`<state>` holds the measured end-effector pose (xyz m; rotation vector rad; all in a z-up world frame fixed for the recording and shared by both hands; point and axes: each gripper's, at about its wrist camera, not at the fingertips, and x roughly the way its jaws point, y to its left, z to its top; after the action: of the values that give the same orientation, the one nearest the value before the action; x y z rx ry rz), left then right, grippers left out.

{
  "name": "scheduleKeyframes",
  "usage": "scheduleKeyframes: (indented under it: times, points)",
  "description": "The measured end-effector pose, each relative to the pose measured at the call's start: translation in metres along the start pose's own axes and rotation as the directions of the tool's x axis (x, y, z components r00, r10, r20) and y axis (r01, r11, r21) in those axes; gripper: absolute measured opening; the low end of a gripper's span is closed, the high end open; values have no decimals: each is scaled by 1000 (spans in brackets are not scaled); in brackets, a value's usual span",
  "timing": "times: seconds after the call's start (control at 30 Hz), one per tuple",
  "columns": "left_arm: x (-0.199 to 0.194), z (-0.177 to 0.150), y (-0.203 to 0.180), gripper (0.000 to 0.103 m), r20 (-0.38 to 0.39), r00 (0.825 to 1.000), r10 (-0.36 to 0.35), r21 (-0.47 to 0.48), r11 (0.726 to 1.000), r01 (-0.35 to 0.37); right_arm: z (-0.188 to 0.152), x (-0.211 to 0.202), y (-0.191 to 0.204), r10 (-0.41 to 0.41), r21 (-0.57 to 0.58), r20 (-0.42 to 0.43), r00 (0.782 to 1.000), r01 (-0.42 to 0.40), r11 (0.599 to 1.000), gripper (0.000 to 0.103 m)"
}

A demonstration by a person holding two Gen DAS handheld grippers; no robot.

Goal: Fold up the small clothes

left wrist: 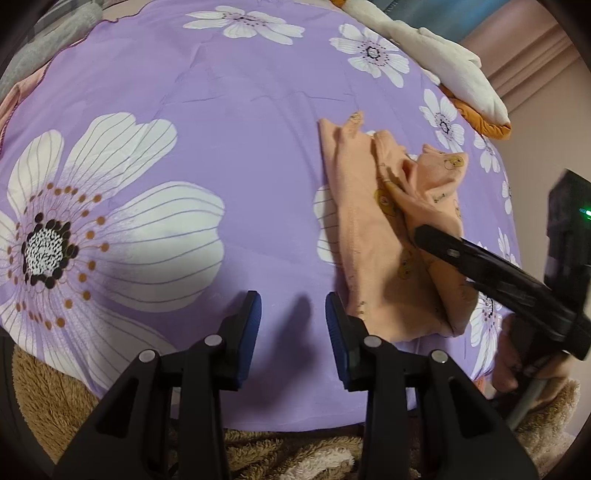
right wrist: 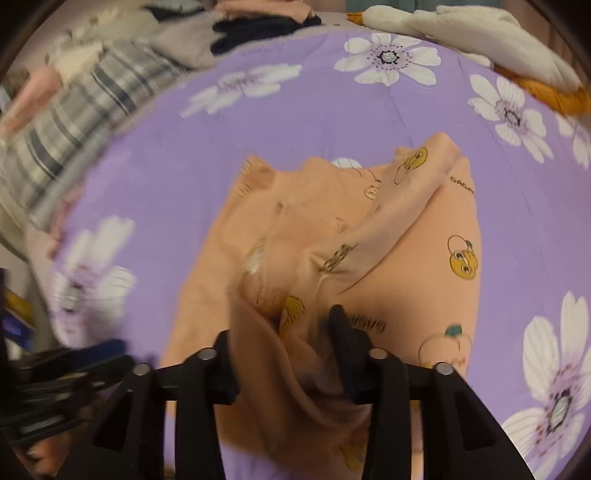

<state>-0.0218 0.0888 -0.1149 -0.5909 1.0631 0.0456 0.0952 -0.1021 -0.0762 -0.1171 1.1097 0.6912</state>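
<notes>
Peach garment [right wrist: 369, 236] fold drapes between right tool [right wrist: 284, 339] pads — grip unclear, blurred; left tool [left wrist: 293, 314] empty, parted.

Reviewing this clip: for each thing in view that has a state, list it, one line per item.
Peach garment: partly folded on the purple floral sheet, one flap bunched over the middle.
Left hand-held gripper: open, empty, over bare sheet beside the garment.
Right hand-held gripper: jaws parted, a fold of the garment lying between them; whether the pads still press it is unclear.
White plush toy: lying at the sheet's far edge.
</notes>
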Motion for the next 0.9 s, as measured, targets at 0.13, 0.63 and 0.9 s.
scheduleKeyframes:
  times: [0.13,0.63,0.9]
  points:
    - [-13,4,-18,39,61,997,-39,76,997,34,-3,-27,-16,154,107,35,987,-157,982,54]
    - [31,22,-87,55,-79,972,-220,167,959,231,-39,-40,-82,-11,295,49,999,-4,956,54]
    - [34,23,-110,59,-98,968,-230,246,937,248,-58,-44,-106,-14,369,29,999,3,930,54]
